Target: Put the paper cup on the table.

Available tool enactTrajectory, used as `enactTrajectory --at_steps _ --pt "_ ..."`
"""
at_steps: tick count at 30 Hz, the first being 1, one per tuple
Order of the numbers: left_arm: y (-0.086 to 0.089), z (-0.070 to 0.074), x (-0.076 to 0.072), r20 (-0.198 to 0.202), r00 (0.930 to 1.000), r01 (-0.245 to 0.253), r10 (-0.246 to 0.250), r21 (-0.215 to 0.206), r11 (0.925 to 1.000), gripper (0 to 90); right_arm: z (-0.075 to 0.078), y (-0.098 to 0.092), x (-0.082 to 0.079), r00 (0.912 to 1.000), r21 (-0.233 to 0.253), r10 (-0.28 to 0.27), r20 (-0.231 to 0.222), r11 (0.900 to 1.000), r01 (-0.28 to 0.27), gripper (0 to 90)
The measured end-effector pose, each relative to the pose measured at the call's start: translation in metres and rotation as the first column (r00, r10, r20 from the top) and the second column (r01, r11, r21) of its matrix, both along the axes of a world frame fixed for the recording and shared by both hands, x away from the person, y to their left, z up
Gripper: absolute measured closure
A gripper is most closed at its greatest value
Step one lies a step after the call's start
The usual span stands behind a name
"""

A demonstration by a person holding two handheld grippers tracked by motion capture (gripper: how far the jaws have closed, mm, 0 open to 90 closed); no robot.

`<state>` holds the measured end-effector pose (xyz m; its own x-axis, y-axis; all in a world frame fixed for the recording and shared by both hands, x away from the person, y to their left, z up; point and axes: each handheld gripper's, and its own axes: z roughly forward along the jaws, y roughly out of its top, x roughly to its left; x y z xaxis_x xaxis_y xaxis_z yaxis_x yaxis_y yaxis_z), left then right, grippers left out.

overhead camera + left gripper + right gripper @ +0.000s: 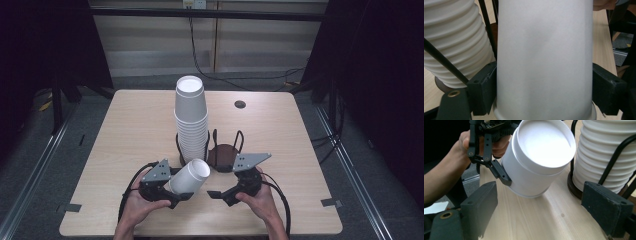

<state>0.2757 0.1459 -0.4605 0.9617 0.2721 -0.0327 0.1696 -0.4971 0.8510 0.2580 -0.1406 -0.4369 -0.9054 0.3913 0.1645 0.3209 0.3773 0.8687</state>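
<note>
The left tool point(172, 192) is clamped on a single white paper cup point(190, 177) — its two black jaws press the cup's sides near the rim, and the cup is tilted with its closed base pointing up and away from the tool, above the table point(125, 130). Just beyond the cup stands the tall stack of white cups point(190, 117) in a black wire holder point(222, 150). The right tool point(220, 195) hangs just beside the cup, jaws apart and holding nothing. No printing or lettering can be read on the cups — their walls are plain white.
</note>
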Motion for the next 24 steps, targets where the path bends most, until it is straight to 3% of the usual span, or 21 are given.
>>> enactTrajectory --at_steps 7,11,15,19,24 --pt "-0.002 -0.001 0.001 -0.005 1.0000 0.009 -0.008 0.038 0.9992 18.8 0.003 0.003 0.003 0.9996 -0.101 0.021 -0.017 0.995 -0.022 13.0" --pt "-0.007 0.004 0.001 0.005 0.9998 0.019 -0.020 0.097 0.9951 18.8 0.006 0.002 0.002 0.9995 -0.115 0.029 -0.017 0.993 -0.030 13.1" --pt "-0.008 0.010 0.001 0.012 0.9990 0.042 -0.043 0.120 0.9919 18.8 0.006 0.002 0.001 0.9986 -0.147 0.041 -0.033 0.988 -0.045 13.3" --pt "-0.011 0.018 0.005 0.024 0.9971 0.068 -0.073 0.173 0.9826 18.7 0.008 0.000 0.006 0.9966 -0.185 0.054 -0.062 0.981 -0.064 15.1" --pt "-0.018 0.026 0.005 0.037 0.9947 0.086 -0.097 0.215 0.9728 18.7 0.014 0.000 0.009 0.9967 -0.229 0.062 -0.052 0.971 -0.072 13.7"
